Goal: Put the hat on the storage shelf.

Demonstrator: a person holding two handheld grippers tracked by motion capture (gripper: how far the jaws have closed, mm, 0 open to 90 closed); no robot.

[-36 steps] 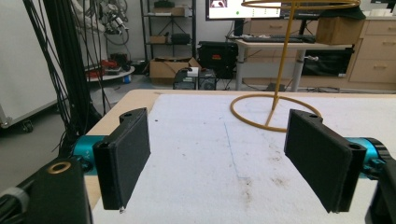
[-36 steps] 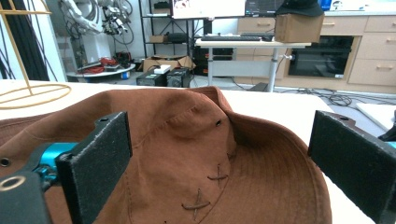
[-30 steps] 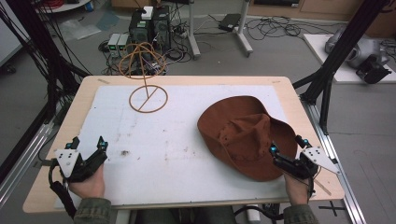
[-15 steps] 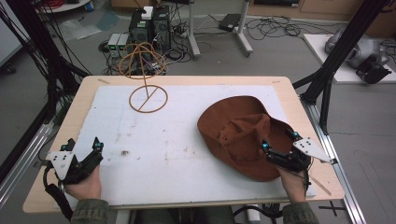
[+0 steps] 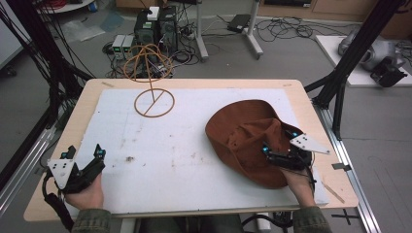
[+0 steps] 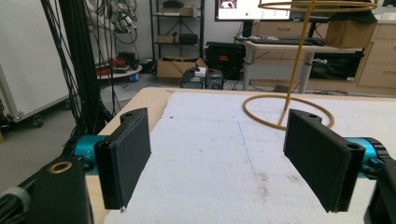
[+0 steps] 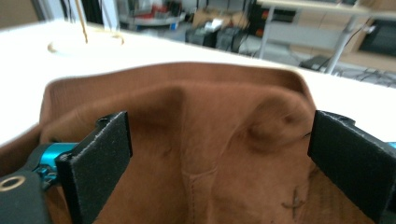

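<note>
Hat (image 5: 245, 138) and right gripper (image 5: 278, 148) shared the right side of the table (image 5: 306, 104), the gripper poised over the hat's near half with its jaws spread wide and nothing between them, which read as the lead-in to a grasp on the crown rather than a hold already made. In the right gripper view the two black pads (image 7: 95, 158) stood well apart on either side of the brown fabric, so the tool was released; whether a pad brushed the cloth was hard to tell, since that view was soft and close. The left gripper (image 5: 82, 158) sat at the near left corner over the white mat (image 5: 194, 141), also spread with bare mat between its jaws, probably parked there to leave the other hand room. A wire stand (image 5: 153, 99), a ring base with an upright stem and a looped top, stood at the far left of the mat, well apart from the hat, and looked like the likely perch for it. The hat itself was a rust-brown, soft, felt-like piece lying with its hollow side up, the brim curling up along the far edge and the crown pushed into two shallow dents with a seam running down the middle. A small stitched mark (image 7: 293, 199) showed on the inner surface near the right pad.
</note>
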